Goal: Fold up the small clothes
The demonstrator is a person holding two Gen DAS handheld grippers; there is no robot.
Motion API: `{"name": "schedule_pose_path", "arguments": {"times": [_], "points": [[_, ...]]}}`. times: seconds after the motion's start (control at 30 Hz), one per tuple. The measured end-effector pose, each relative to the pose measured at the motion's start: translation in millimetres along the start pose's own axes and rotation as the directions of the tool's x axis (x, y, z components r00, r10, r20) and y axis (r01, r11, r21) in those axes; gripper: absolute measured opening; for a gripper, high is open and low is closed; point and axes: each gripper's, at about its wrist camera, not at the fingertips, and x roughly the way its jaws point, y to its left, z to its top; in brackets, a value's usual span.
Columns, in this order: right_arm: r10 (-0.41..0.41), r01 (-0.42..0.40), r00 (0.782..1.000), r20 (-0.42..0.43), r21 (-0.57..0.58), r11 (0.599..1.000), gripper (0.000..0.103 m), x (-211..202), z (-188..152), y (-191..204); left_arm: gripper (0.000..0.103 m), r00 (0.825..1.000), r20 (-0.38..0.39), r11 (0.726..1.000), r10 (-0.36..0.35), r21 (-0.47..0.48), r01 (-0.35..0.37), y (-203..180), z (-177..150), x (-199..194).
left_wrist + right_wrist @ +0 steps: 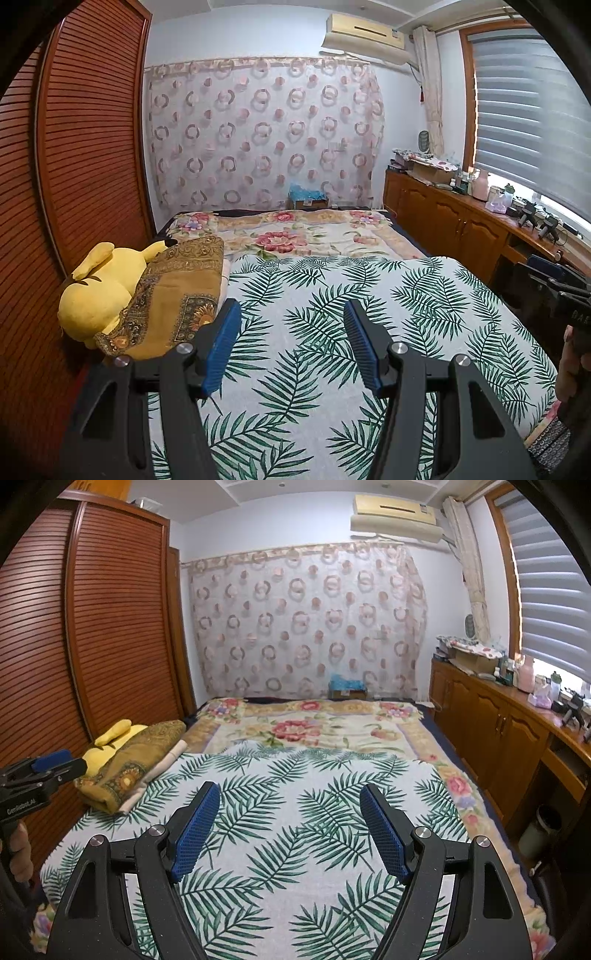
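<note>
A white sheet printed with green palm leaves (332, 288) (295, 775) lies flat over the near half of the bed. My left gripper (291, 306) hovers open above it, nothing between its blue pads. My right gripper (291, 786) also stands open over the sheet, wider, and empty. At the bed's left edge a mustard patterned cloth (177, 291) (140, 753) lies folded, with a beige folded cloth (162, 768) beneath it. Each gripper shows at the edge of the other's view: the right gripper (535, 273), the left gripper (74, 764). No small garment is visible on the sheet.
A yellow plush toy (99, 291) (107, 746) lies under the mustard cloth beside the slatted wooden wardrobe (92, 147). A floral blanket (295, 236) covers the far half of the bed. A wooden cabinet (498, 720) with clutter on top runs along the right under the window.
</note>
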Motion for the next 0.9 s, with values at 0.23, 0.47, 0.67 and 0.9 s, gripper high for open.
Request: {"name": "schedule_pose_path", "arguments": {"times": [0.23,0.47,0.67,0.9], "points": [[0.001,-0.001,1.000,-0.001,0.002,1.000,0.080,-0.8,-0.4,-0.4,0.057,1.000,0.000,1.000,0.002,0.001,-0.002,0.1,0.3,-0.7],[0.000,0.000,1.000,0.000,0.002,1.000,0.080,-0.8,-0.8,-0.9,0.057,1.000,0.001,1.000,0.001,0.001,-0.001,0.2,0.3,-0.9],[-0.001,0.001,1.000,-0.001,0.002,1.000,0.080,-0.7,-0.9,-1.6,0.057,1.000,0.000,1.000,0.002,0.003,-0.002,-0.3,0.0,-0.8],[-0.002,0.002,1.000,0.000,0.004,1.000,0.080,-0.9,-0.9,-1.1,0.057,1.000,0.001,1.000,0.002,0.002,-0.002,-1.1,-0.6,-0.6]]}}
